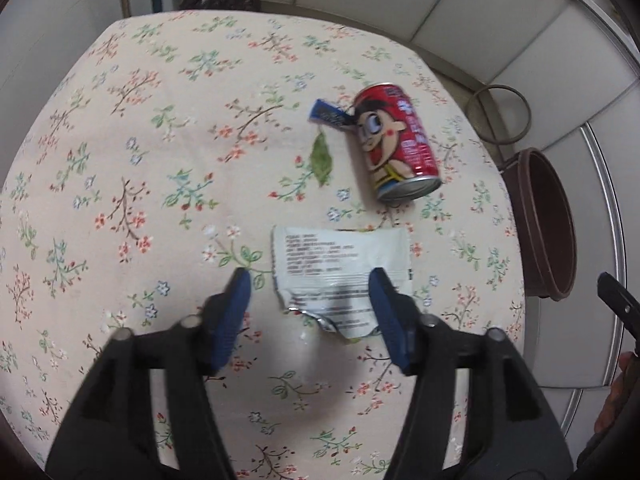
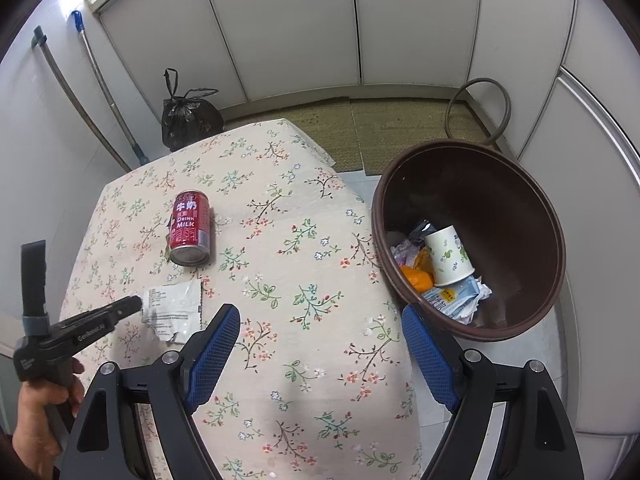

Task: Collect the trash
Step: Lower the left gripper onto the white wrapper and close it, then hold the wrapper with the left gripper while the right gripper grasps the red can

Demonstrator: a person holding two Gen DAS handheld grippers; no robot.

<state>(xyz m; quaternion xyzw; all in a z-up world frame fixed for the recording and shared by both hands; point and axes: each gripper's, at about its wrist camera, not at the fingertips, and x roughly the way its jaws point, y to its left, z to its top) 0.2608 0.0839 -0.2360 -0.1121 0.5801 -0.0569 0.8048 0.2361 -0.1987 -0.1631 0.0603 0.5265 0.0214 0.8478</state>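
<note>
A torn white wrapper lies flat on the floral tablecloth. My left gripper is open just above it, with the wrapper's near half between the blue fingers. A red milk can lies on its side beyond it, next to a small blue wrapper and a green leaf. In the right wrist view the can and white wrapper lie at the left, with the left gripper at the wrapper. My right gripper is open and empty over the table's right edge beside the brown bin.
The bin stands on the floor right of the table and holds a paper cup, orange peel and wrappers. A tied black bag, two broom handles and a loose ring stand near the white cabinets behind.
</note>
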